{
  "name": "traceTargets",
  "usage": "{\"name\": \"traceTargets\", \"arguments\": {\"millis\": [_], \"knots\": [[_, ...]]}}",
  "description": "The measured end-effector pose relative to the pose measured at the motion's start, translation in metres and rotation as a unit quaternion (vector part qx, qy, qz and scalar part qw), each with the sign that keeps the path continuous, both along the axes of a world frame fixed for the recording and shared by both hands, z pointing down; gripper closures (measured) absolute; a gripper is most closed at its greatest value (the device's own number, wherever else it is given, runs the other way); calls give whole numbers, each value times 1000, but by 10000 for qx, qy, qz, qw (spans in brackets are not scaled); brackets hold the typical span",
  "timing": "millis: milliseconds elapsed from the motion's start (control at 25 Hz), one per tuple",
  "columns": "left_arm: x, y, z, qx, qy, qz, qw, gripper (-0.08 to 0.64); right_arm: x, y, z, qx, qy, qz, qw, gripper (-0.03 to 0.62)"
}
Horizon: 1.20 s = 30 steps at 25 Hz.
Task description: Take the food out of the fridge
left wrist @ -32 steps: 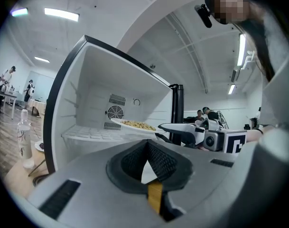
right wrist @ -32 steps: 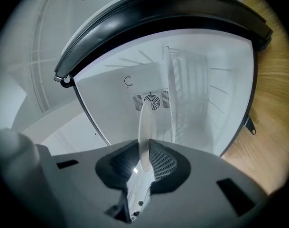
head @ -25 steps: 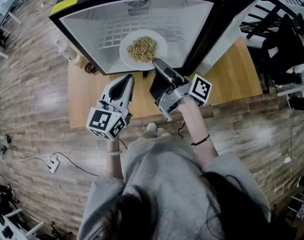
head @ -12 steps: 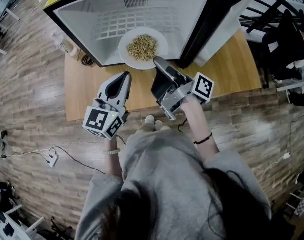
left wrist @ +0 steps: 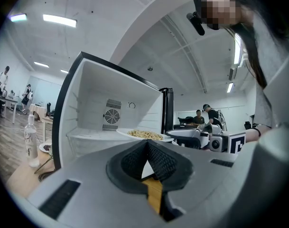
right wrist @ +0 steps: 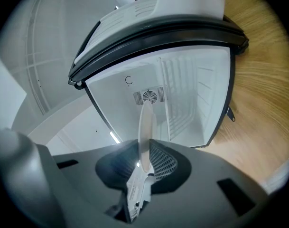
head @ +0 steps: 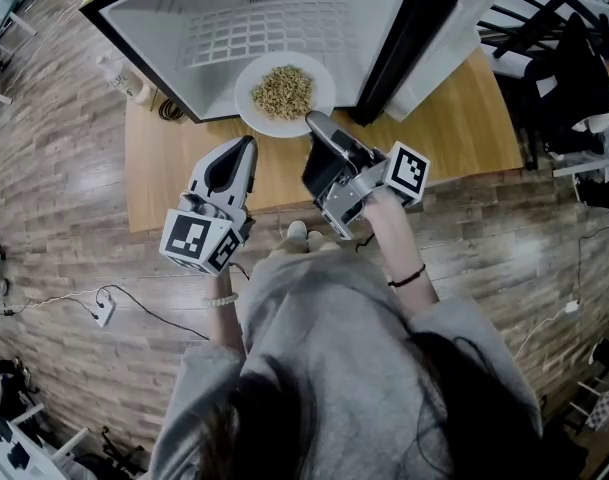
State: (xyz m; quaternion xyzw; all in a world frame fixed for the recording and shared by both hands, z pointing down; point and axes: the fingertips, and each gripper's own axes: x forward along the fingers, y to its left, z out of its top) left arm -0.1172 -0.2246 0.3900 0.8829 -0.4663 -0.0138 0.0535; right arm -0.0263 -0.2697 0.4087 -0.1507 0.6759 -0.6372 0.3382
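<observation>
The right gripper (head: 315, 121) pinches the rim of the plate (head: 247, 99) of food (head: 284, 90) at the front edge of the fridge (head: 184, 13), the left gripper (head: 247, 145) beside it has its jaws pressed together and empty, so the pull-out seems under way and next calls for a level draw clear of the fridge.

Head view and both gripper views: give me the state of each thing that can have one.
fridge: door open.
plate: level, carrying food, sticking out past the fridge's front edge.
right hand-held gripper: shut on the plate's rim.
left hand-held gripper: shut, empty.
bottle: upright beside the fridge.
</observation>
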Motion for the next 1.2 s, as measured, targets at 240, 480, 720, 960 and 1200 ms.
{"name": "traceTargets", "arguments": {"millis": [240, 480, 720, 960, 1200], "knots": [[-3, 1, -1, 5, -27, -70, 10000, 552, -1, 1, 0, 24, 30, -34, 10000, 529], [-3, 2, -2, 10, -22, -101, 9999, 552, -2, 2, 1, 5, 45, -74, 10000, 529], [-4, 2, -2, 19, -53, -115, 9999, 552, -2, 2, 1, -11, 21, -69, 10000, 529], [-4, 3, -2, 39, -74, -103, 9999, 552, -3, 3, -1, 17, 25, -79, 10000, 529], [-5, 3, -4, 71, -75, -102, 9999, 552, -4, 3, -2, 38, 23, -77, 10000, 529]]}}
